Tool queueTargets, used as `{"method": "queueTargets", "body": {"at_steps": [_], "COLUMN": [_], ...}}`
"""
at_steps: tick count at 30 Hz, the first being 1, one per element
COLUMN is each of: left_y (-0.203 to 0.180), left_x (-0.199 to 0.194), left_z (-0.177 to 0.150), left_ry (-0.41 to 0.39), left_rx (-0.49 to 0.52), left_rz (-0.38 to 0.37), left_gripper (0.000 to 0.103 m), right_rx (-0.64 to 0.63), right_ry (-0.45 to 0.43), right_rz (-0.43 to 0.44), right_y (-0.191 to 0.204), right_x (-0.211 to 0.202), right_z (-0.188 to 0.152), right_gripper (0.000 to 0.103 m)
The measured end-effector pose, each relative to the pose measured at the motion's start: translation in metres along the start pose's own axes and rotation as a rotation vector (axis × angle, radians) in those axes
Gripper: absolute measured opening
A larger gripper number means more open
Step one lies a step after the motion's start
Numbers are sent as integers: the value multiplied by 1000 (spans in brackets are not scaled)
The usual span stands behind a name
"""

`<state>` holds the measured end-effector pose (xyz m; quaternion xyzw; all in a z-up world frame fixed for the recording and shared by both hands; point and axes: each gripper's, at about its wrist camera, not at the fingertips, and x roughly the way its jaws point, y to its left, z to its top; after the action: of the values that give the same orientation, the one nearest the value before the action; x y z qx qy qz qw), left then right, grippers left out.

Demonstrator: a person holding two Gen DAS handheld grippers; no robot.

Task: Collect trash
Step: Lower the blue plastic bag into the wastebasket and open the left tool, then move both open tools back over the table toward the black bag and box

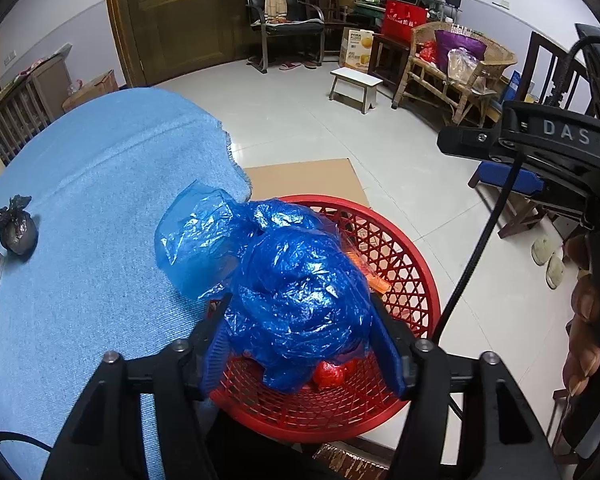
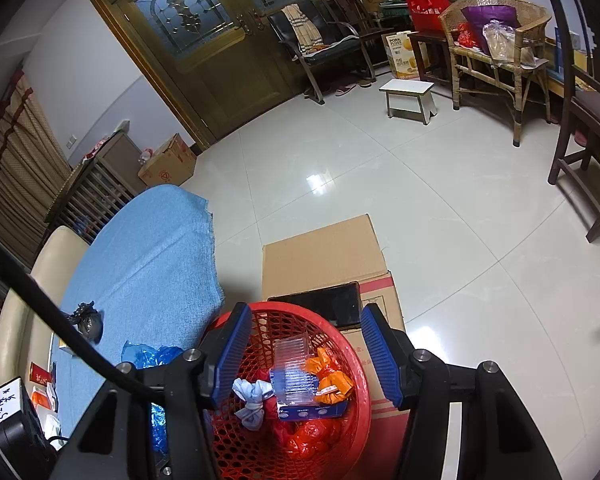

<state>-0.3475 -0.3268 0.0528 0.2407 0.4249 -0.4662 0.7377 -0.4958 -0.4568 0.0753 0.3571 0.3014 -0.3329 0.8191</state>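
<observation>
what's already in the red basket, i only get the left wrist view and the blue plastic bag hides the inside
observer: a clear ribbed plastic tray lies on top inside the red lattice plastic basket
operator: anything beside it
observer: a crumpled orange wrapper lies against the tray's right side
operator: is the right claw carrying anything
observer: no, the right claw is open and empty above the basket

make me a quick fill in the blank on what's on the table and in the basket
1. The left tongs have a crumpled ____ plastic bag between them.
2. The trash basket is ____ in colour.
3. The small knotted black bag lies on the ____ tablecloth.

Missing words: blue; red; blue
</observation>
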Motion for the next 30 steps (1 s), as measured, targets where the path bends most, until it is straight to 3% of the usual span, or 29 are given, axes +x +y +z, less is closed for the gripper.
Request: {"method": "queueTargets", "body": {"at_steps": [2, 11, 15, 22, 30], "left_y": [2, 24, 51, 111, 168], "left_x": [2, -20, -36, -52, -61], "left_z": [1, -3, -5, -19, -60], "left_ry": [9, -41, -98, -130, -136], "left_rx": [-4, -63, -150, -303, -467], "left_rz": [3, -83, -95, -24, 23], "left_gripper": [76, 78, 78, 78, 78], "right_rx": [-5, -23, -41, -87, -201], "right_ry": [0, 1, 10, 37, 112], "right_rz": [1, 0, 0, 16, 56], "right_y": [1, 8, 14, 34, 78], "right_x": [0, 2, 4, 11, 33], "right_z": [0, -1, -4, -12, -33], "right_gripper": [61, 61, 61, 61, 61]}}
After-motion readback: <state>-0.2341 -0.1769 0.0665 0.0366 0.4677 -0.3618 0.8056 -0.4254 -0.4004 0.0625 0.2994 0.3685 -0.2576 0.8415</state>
